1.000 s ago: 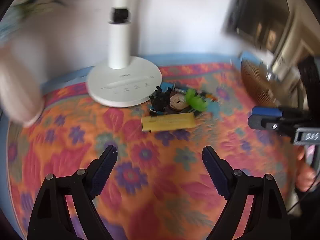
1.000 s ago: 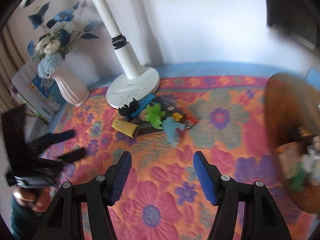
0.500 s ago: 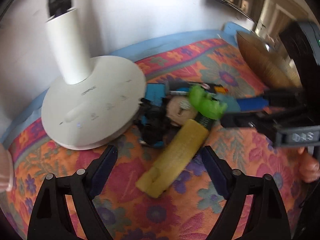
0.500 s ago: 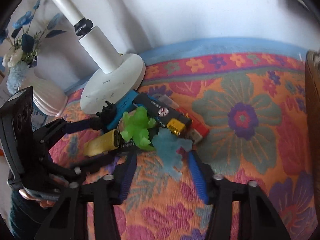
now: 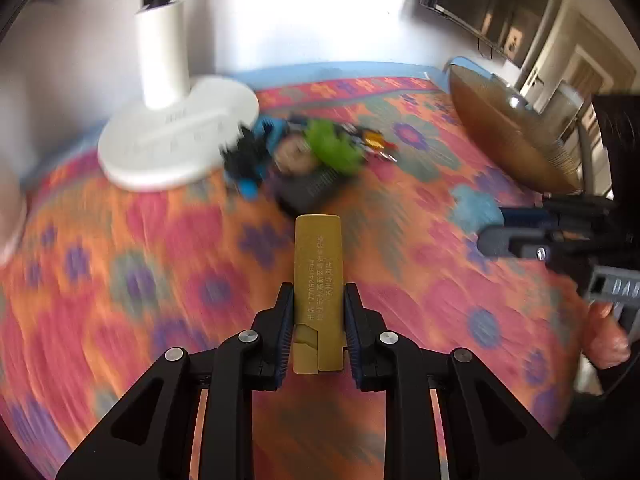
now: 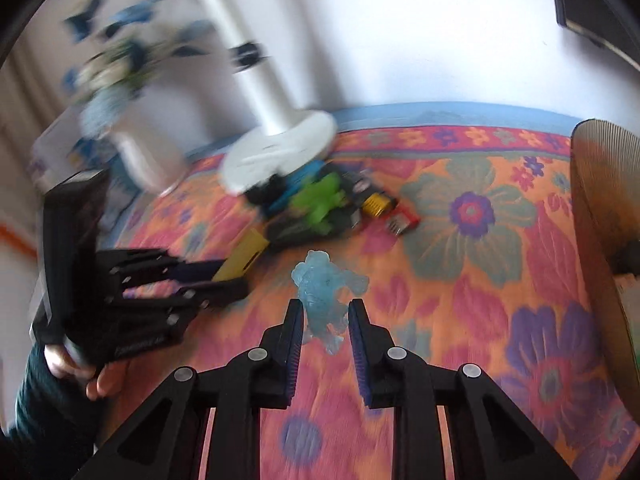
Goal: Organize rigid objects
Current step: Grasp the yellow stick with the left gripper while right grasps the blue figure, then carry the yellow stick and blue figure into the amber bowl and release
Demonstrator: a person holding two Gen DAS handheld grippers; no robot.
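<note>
A yellow oblong case [image 5: 318, 264] with printed text sticks out forward between the fingers of my left gripper [image 5: 318, 289]. The jaws are closing and the pads press on its long sides. In the right wrist view my right gripper [image 6: 326, 304] has a translucent light-blue figure [image 6: 320, 280] between its pads; these jaws are closing on it too. Each gripper shows in the other view: the left gripper [image 6: 222, 280] with the case [image 6: 244, 256], the right gripper [image 5: 490, 230] with the figure [image 5: 474, 206]. A blurred pile remains behind, with a green figure [image 5: 332, 144], a black toy [image 5: 244, 156] and small red and yellow pieces [image 6: 384, 210].
The flowered cloth [image 5: 120, 260] covers the surface. A white fan base [image 5: 176, 140] with its pole stands at the back left beside the pile. A brown ribbed bowl [image 6: 600, 220] sits at the right. A white vase with blue flowers [image 6: 132, 152] stands far left. A person's hand [image 6: 100, 380] holds the left gripper.
Both grippers went in to the pile wide open and have shut, the left on the yellow case and the right on the blue figure. Both things now sit clear of the pile.
</note>
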